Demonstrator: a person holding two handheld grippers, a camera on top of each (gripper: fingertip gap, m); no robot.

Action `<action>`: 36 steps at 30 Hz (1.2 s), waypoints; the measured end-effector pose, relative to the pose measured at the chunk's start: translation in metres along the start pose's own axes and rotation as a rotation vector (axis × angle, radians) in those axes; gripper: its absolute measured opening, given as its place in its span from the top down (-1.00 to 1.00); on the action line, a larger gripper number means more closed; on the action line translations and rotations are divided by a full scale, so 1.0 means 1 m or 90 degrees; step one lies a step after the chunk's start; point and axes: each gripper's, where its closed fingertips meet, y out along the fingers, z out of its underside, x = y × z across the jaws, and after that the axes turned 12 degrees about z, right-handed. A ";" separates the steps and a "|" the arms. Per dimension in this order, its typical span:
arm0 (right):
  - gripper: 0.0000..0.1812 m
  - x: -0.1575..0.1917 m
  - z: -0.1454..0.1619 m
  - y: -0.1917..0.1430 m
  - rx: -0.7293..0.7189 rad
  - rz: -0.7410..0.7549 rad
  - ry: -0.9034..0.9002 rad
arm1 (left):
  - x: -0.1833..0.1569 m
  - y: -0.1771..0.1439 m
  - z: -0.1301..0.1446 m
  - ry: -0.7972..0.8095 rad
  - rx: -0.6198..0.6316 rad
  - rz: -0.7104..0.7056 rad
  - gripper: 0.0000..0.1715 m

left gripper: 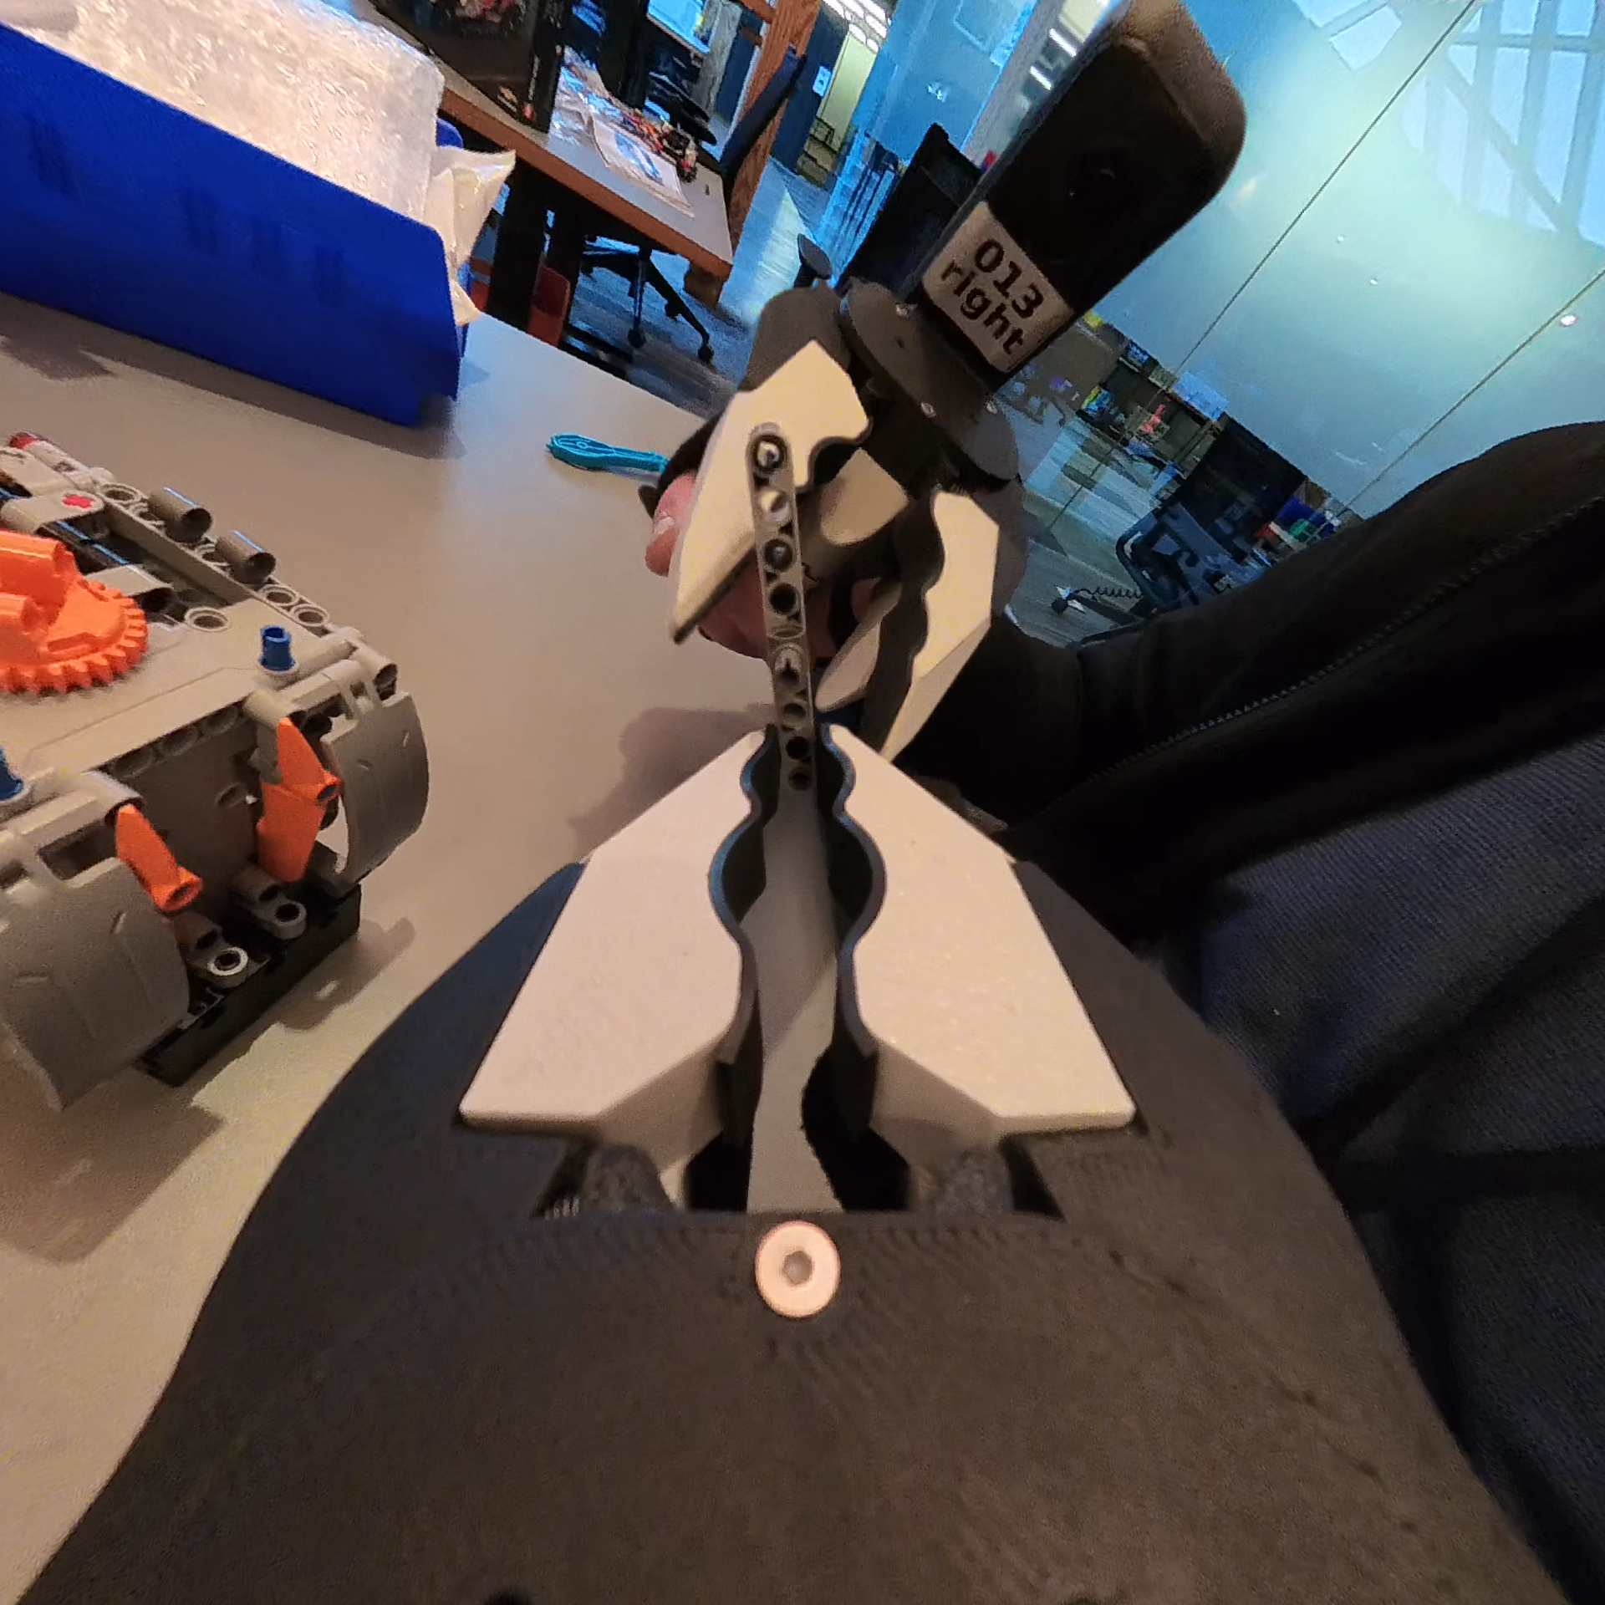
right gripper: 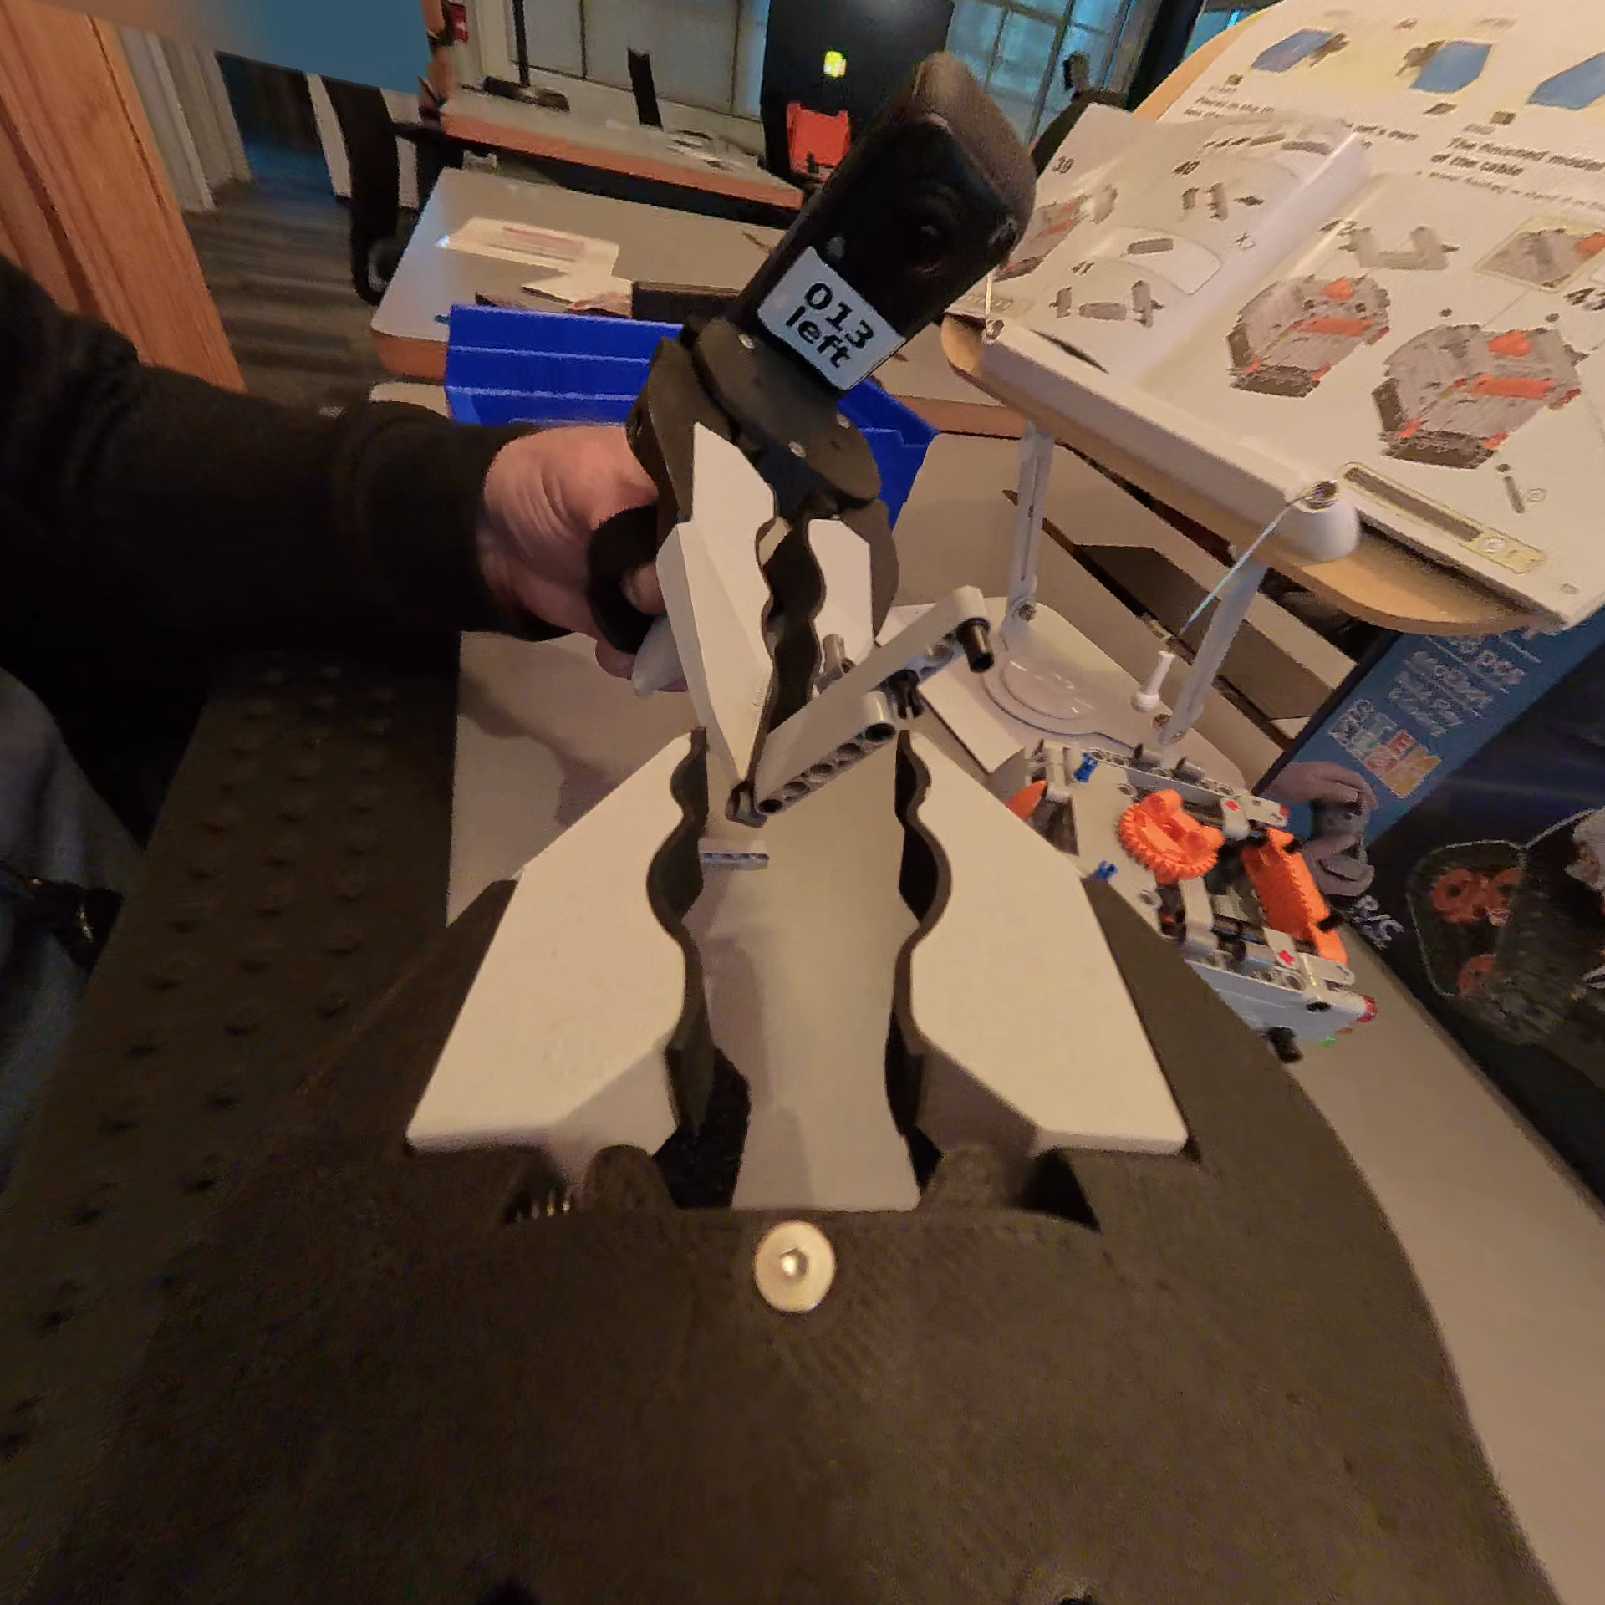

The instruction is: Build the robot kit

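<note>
Left gripper [left gripper: 795, 764]: pinched tight on one end of a grey plastic beam with a row of holes [left gripper: 782, 608], apparently to steady it
Right gripper [right gripper: 795, 782]: fingers spread, clamping nothing, just beside the beam, which reaches up between them
Beam: held in the air between both grippers, above the pale table [left gripper: 486, 556]
Grey-and-orange brick model [left gripper: 174, 782]: on the table, near the beam
Blue plastic bin [left gripper: 200, 226]: beyond the model
Open instruction booklet [right gripper: 1303, 260]: propped on a stand, past the beam; writing not given
</note>
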 end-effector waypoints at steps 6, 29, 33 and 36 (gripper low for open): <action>0.87 -0.001 -0.002 -0.004 -0.011 -0.060 0.115 | 0.003 0.003 0.007 0.018 0.037 -0.020 0.94; 0.95 -0.029 -0.012 -0.015 -0.075 -0.103 0.347 | 0.024 -0.006 0.005 0.126 0.079 -0.165 0.69; 0.95 -0.030 -0.011 -0.013 -0.075 -0.103 0.367 | 0.027 0.000 0.002 0.180 0.087 -0.213 0.67; 0.95 -0.029 -0.010 -0.012 -0.074 -0.109 0.379 | 0.025 0.006 -0.005 0.219 0.065 -0.231 0.71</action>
